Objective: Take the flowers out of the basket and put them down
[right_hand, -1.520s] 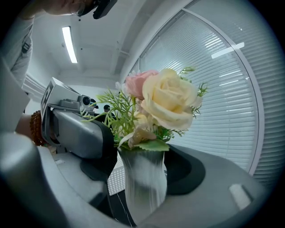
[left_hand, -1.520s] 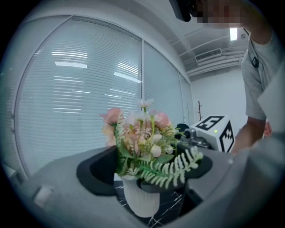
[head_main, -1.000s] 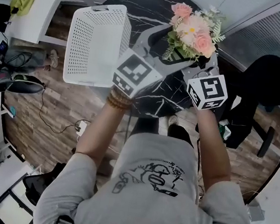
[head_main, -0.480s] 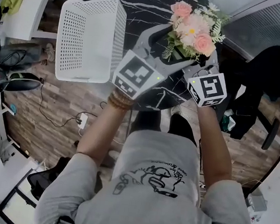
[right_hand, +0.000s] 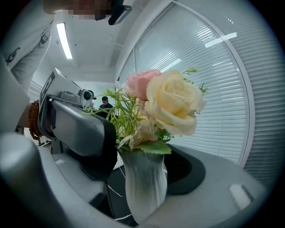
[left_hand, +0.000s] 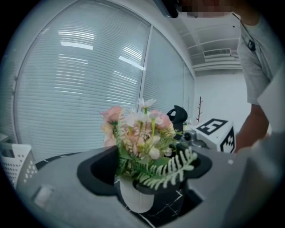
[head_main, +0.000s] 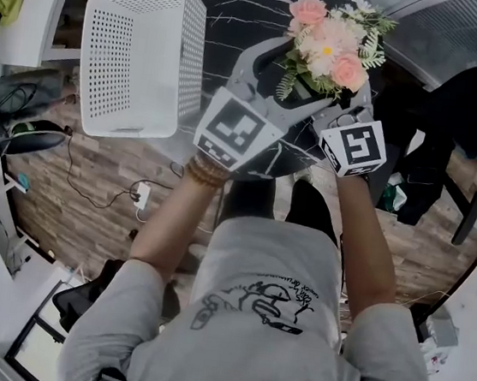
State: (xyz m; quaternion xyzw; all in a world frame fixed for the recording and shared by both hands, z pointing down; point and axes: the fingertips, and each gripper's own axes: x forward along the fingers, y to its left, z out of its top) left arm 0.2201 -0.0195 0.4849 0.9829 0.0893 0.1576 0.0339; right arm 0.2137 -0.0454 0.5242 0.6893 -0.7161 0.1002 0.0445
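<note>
The round black marble counter [head_main: 244,5] carries a white perforated basket [head_main: 139,52] at its left edge. The flowers [head_main: 329,50], pink and cream blooms with green fern, are out of the basket and well apart from it, over the counter's right side. They stand upright in a small white vase [right_hand: 144,196]. The left tongs [left_hand: 142,189] and right tongs [right_hand: 138,173] both clamp the vase from opposite sides. I can't tell whether its base touches the counter.
</note>
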